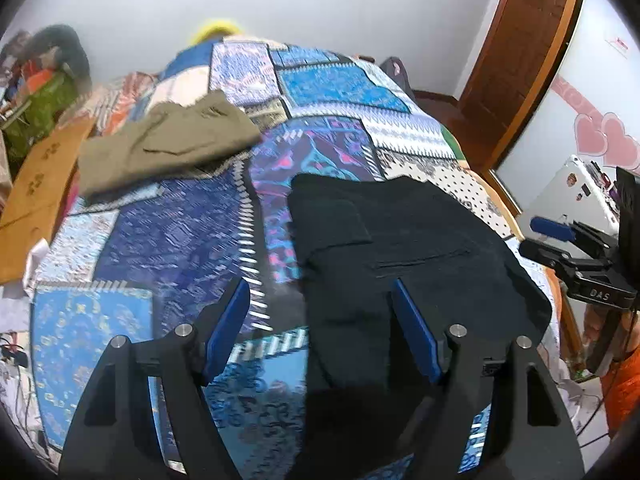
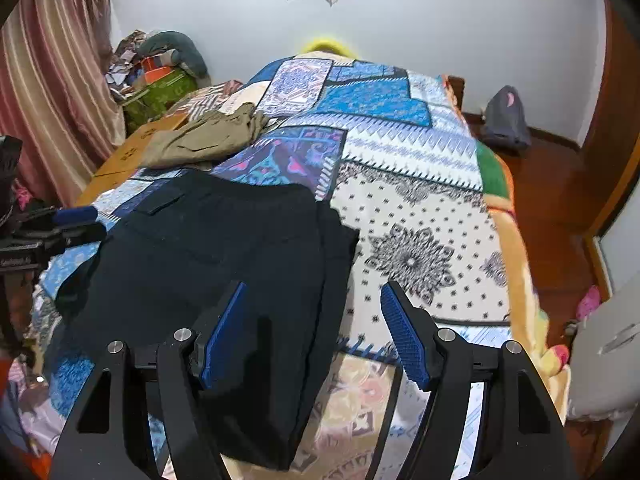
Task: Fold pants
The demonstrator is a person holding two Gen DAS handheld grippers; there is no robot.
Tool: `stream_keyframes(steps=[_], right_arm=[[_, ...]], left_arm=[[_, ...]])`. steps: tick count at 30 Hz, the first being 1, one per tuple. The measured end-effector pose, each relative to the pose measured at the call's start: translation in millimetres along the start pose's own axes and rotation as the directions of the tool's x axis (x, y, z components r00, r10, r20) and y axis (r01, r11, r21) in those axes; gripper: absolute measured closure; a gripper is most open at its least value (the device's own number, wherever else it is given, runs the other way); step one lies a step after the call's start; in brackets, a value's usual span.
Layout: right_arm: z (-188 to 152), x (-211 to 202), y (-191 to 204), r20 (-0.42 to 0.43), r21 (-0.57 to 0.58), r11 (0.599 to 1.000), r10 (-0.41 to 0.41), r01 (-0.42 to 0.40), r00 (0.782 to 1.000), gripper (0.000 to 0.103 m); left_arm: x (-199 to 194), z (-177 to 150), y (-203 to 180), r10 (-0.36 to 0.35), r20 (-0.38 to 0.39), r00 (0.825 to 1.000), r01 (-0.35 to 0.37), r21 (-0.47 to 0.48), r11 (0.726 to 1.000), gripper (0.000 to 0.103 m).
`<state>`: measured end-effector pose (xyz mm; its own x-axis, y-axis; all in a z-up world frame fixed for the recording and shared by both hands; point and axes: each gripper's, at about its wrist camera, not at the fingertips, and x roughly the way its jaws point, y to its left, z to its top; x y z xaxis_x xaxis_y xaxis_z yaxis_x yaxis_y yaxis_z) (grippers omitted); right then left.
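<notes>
Dark folded pants (image 1: 400, 248) lie flat on the patchwork quilt (image 1: 180, 240), pocket side up. My left gripper (image 1: 319, 283) hangs over their left edge, open, nothing between its blue pads (image 1: 228, 320). In the right wrist view the same pants (image 2: 224, 248) fill the near left of the quilt (image 2: 420, 220). My right gripper (image 2: 314, 286) stands open above their right edge, its pads clear of the cloth. Each gripper shows in the other's view: the right gripper (image 1: 560, 236) at the bed's right side, the left gripper (image 2: 68, 220) at its left. Olive pants (image 1: 168, 140) (image 2: 204, 136) lie folded farther back.
A cardboard box (image 1: 36, 184) (image 2: 132, 148) lies along the bed's left side, with a pile of clutter (image 2: 160, 68) behind it. A striped curtain (image 2: 48, 80) hangs at left. A wooden door (image 1: 520, 60) and a grey bag (image 2: 504, 120) on the floor are at right.
</notes>
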<state>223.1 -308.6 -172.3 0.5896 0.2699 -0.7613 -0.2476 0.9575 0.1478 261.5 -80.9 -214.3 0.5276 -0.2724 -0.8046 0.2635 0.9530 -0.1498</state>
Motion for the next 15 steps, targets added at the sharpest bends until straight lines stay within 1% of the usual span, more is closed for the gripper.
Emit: stream_keyframes(steps=[2, 3, 6, 8, 11, 15], right_arm=[[2, 4, 0, 0.0, -0.001, 1.0, 0.016, -0.016, 1.0, 0.037], [3, 7, -1, -0.01, 0.007, 0.999, 0.032, -0.032, 0.999, 0.034], [3, 20, -4, -0.064, 0.032, 0.996, 0.087, -0.085, 0.994, 0.032], [1, 29, -6, -0.101, 0.046, 0.995, 0.094, -0.09, 0.99, 0.032], [-3, 39, -9, -0.148, 0.071, 0.99, 0.128, -0.118, 0.981, 0.032], [-5, 50, -22, -0.19, 0.142, 0.973, 0.207, -0.182, 0.96, 0.026]], left_arm=[[7, -1, -2, -0.002, -0.032, 0.999, 0.002, -0.006, 1.0, 0.03], [10, -2, -2, 0.003, -0.044, 0.999, -0.003, -0.008, 1.0, 0.03], [17, -2, -3, -0.02, -0.07, 0.997, 0.019, -0.014, 1.0, 0.03], [22, 0, -3, -0.032, -0.088, 0.996, 0.031, -0.019, 0.999, 0.03], [30, 3, -6, -0.045, -0.119, 0.992, 0.044, -0.012, 0.999, 0.029], [43, 8, -9, -0.057, -0.154, 0.986, 0.057, -0.009, 0.998, 0.021]])
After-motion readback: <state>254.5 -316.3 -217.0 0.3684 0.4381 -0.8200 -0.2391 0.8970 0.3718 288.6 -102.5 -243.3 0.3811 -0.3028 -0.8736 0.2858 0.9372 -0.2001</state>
